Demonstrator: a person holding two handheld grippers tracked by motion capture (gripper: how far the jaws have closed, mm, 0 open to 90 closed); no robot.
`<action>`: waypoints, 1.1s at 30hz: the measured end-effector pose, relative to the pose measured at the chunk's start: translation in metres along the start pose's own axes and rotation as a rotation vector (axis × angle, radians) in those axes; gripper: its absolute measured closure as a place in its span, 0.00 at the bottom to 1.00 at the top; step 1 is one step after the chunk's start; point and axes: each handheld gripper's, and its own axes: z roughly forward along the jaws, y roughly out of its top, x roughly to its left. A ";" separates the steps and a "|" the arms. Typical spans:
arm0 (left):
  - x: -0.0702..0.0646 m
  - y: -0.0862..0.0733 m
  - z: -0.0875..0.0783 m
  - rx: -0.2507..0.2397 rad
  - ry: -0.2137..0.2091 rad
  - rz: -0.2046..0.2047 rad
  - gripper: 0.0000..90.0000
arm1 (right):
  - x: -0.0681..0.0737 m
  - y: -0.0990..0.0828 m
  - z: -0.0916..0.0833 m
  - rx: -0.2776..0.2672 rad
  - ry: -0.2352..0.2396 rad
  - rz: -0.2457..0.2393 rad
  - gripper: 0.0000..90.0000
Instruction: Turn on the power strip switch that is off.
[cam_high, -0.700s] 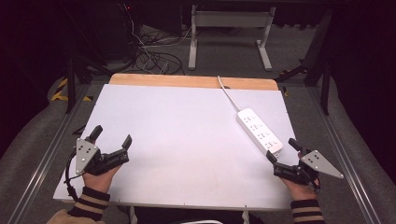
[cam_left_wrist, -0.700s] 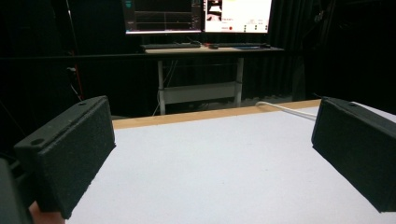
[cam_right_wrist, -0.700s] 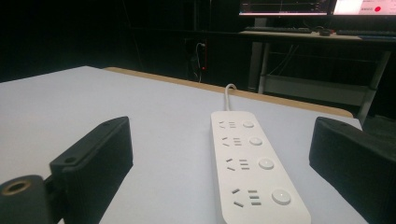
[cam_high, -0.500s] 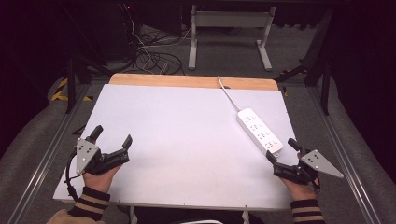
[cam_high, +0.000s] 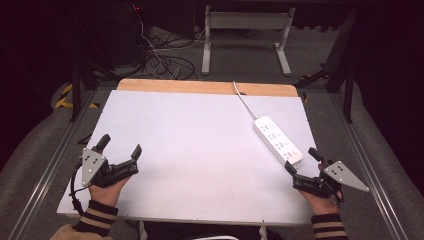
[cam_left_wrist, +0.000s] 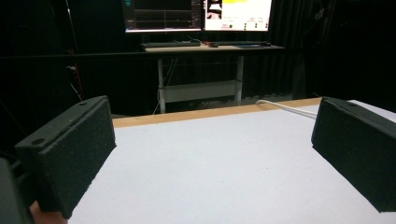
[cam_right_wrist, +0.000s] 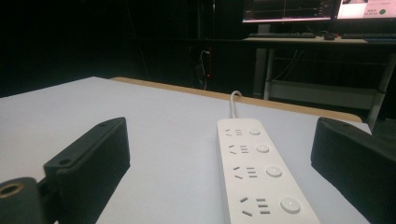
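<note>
White power strip (cam_high: 277, 140) lying at the table's (cam_high: 200, 165) right edge just ahead of the right gripper (cam_high: 305, 166), both grippers' jaws spread wide and empty, left gripper (cam_high: 120, 148) well apart; likely to skid off sideways if nudged off-centre.

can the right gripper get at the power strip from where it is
Probably yes. The right gripper sits just short of the near end of the power strip, jaws open and apart from it, with only bare table between. Nothing blocks the way.
</note>
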 end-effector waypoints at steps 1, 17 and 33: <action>0.000 0.000 0.000 0.000 0.001 0.000 0.00 | 0.000 0.000 -0.001 0.010 0.015 0.005 0.20; 0.000 0.000 0.000 0.002 -0.001 -0.003 0.01 | 0.002 0.009 -0.006 0.074 0.050 0.072 1.00; 0.000 -0.001 -0.001 0.008 0.014 0.009 0.01 | 0.005 0.025 -0.004 0.188 0.025 0.037 1.00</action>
